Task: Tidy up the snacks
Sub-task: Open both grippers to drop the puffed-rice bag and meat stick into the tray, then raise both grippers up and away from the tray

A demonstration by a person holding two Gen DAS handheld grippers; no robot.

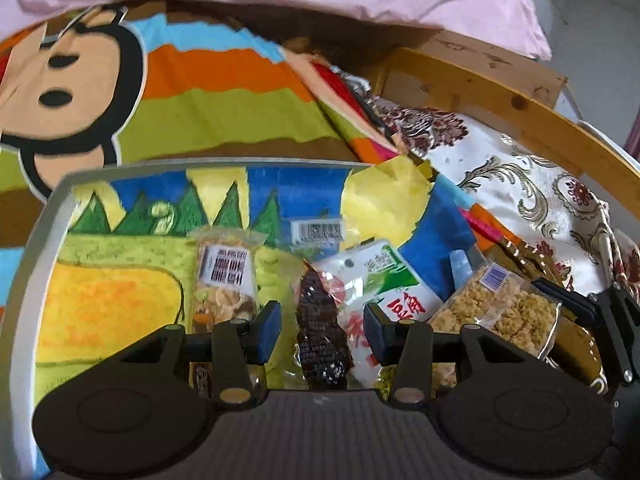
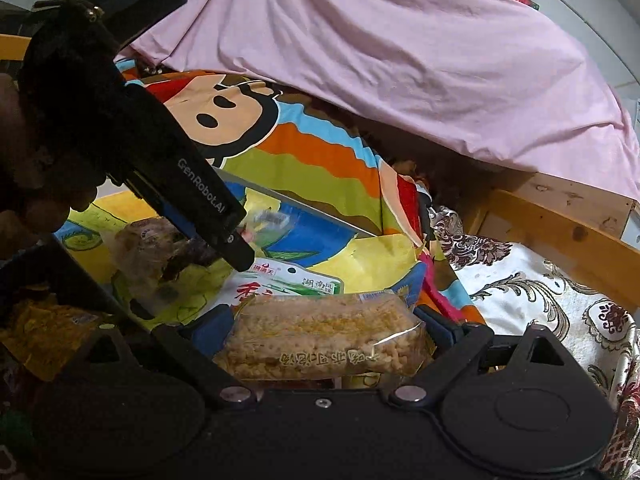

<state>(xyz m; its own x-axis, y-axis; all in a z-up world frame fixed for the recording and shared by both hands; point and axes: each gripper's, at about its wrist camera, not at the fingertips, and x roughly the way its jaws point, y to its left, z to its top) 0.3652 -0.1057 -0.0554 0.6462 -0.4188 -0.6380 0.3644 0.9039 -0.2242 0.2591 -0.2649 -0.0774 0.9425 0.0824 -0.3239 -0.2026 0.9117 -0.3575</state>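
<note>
Right tongs grip rice-puff pack; left tongs agape

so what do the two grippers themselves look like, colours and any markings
Both are matte black plastic with round disc hubs and silver pivot screws. The left gripper has blue pads on its fingers and white "GenRobot.AI" lettering along its side in the right wrist view. The right gripper also has blue pads.
</note>
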